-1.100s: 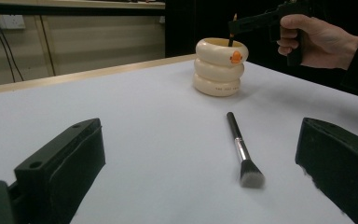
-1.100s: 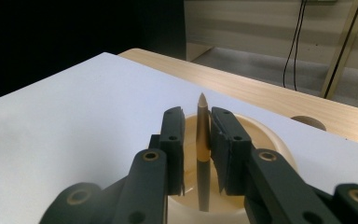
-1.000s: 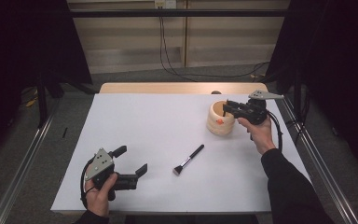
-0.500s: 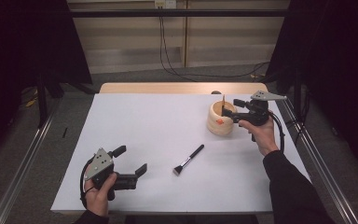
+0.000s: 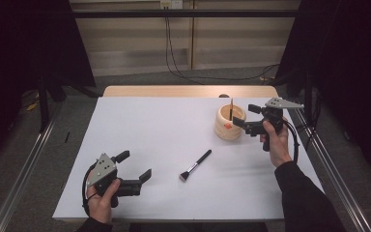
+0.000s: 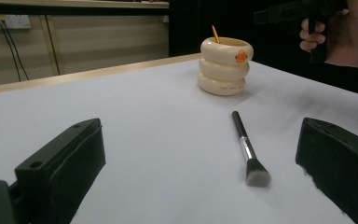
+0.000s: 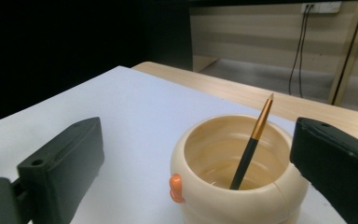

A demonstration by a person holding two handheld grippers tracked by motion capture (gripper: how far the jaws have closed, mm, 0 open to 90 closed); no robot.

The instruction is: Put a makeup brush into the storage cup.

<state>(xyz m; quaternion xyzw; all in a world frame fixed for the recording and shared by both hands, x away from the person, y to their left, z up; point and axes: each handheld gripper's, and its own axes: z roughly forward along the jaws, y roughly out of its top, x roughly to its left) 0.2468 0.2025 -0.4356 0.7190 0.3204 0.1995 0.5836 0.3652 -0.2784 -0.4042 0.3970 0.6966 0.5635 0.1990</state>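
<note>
The white table (image 5: 164, 145) lies broad and mostly bare around me; the cream ringed cup (image 5: 230, 123) stands near its far right part, a slim brush (image 7: 251, 140) leaning inside it, small print on its lowest ring too fine to read; my right gripper (image 5: 244, 116) hovers just beside its rim, jaws spread; my left gripper (image 5: 137, 166) rests near the front edge, released; the makeup brush (image 5: 195, 165) lies flat between them, apart from both.

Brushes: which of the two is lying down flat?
The black brush with the pale bristles lies flat on the table. The other brush, gold-tipped, stands leaning in the cup.
</note>
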